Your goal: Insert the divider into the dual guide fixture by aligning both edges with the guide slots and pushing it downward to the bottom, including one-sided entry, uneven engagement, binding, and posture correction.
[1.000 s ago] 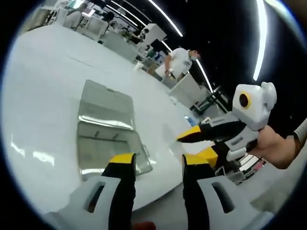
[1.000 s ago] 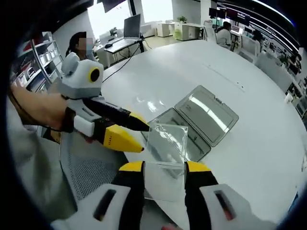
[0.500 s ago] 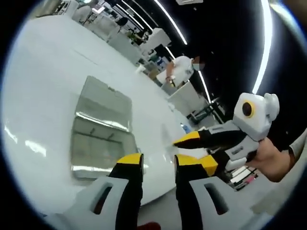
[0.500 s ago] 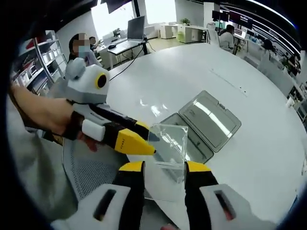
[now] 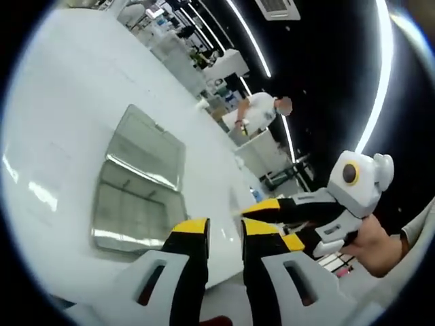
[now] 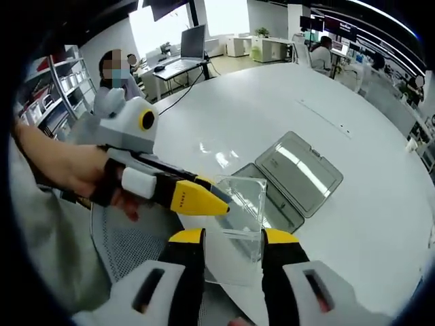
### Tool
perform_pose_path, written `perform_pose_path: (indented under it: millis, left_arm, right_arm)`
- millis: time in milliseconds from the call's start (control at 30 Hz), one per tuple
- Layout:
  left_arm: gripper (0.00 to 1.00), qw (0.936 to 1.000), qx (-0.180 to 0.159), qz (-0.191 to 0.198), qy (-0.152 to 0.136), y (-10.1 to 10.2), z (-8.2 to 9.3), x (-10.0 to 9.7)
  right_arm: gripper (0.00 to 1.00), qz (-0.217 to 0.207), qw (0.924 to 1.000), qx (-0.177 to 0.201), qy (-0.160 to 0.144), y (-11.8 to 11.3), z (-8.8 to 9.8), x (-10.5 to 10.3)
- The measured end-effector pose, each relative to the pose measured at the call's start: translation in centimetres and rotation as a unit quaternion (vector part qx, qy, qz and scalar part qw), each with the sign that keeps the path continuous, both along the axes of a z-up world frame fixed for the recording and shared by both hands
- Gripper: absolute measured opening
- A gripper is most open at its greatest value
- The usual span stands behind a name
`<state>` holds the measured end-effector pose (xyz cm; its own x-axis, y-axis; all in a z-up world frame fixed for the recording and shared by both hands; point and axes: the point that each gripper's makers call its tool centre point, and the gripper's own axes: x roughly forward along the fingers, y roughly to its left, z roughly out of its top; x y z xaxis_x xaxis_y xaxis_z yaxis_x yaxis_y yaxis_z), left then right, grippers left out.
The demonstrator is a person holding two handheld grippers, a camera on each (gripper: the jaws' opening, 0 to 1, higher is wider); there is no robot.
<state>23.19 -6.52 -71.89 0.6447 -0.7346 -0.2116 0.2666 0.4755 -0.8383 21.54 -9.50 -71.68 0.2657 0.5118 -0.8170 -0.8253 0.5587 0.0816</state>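
A clear hinged case (image 6: pixel 289 178) lies open on the white bench (image 6: pixel 380 224), its compartments apparently bare. The right gripper (image 6: pixel 233 238) clamps the clear divider (image 6: pixel 238 217) upright between its fingers, just short of the case at the bench's edge. The left gripper (image 5: pixel 224 227) has narrowed to a slim gap since a second ago, and its tips now touch the divider's near edge. The left gripper view shows a standing person in white (image 5: pixel 262 112) beyond the bench; the right gripper view shows a seated person (image 6: pixel 115 68) at a desk.
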Motion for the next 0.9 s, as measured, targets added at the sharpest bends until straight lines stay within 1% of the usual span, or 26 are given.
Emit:
perform_pose_path:
  millis: [167, 400, 667, 900]
  left_arm:
    - [0.13, 0.9999, -0.011, 0.004, 0.003, -0.1, 0.2, 0.0]
    - [0.08, 0.9994, -0.033, 0.007, 0.01, -0.4, 0.6, 0.0]
    - [0.02, 0.9987, -0.049, 0.01, 0.013, -0.5, 1.0, 0.0]
    - [0.0, 0.9974, -0.068, 0.012, 0.018, -0.6, 1.2, 0.0]
  right_arm:
    - [0.28, -0.001, 1.0, 0.002, 0.001, 0.1, 0.1, -0.1]
    - [0.28, -0.001, 1.0, 0.002, -0.001, 0.1, 0.2, 0.0]
    - [0.28, 0.001, 1.0, 0.003, -0.002, 0.3, 0.3, -0.1]
    - [0.28, 0.001, 1.0, 0.003, -0.004, 0.3, 0.3, -0.1]
